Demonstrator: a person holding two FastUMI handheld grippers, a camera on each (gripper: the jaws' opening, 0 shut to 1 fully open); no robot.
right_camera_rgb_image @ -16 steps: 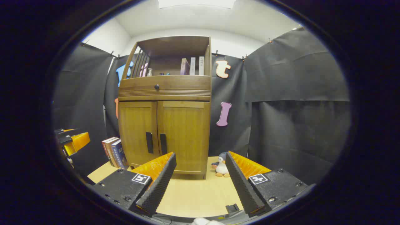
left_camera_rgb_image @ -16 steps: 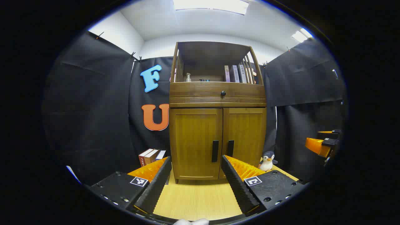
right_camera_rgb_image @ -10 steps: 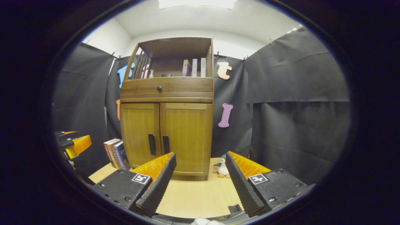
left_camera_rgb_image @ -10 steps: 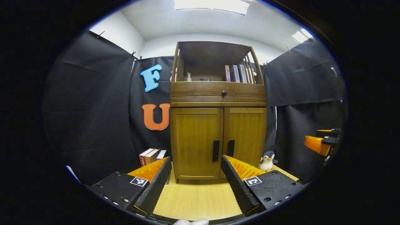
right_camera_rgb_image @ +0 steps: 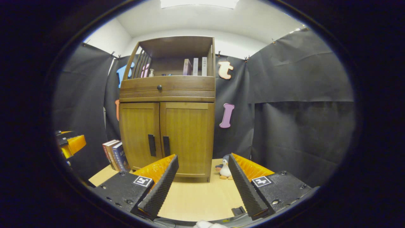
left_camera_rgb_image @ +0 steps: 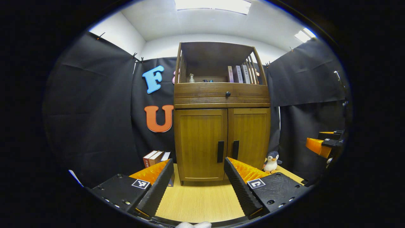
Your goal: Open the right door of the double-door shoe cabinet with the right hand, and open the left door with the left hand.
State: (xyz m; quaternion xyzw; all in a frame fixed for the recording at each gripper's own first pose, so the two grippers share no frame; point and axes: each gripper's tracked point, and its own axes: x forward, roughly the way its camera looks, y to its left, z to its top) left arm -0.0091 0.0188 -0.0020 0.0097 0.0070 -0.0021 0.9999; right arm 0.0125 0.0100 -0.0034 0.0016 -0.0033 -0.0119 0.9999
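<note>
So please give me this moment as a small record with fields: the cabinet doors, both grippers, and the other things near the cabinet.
cabinet: wooden shoe cabinet standing on the table
left door: shut, dark handle
right door: shut, dark handle
left gripper: open, apart from the cabinet
right gripper: open, apart from the cabinet
beside cabinet: books on its left, toy penguin on its right
top shelf: bottle, upright books

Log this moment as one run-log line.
phase: approach | doors: both shut | left gripper: open, short of cabinet | right gripper: open, short of cabinet
</note>
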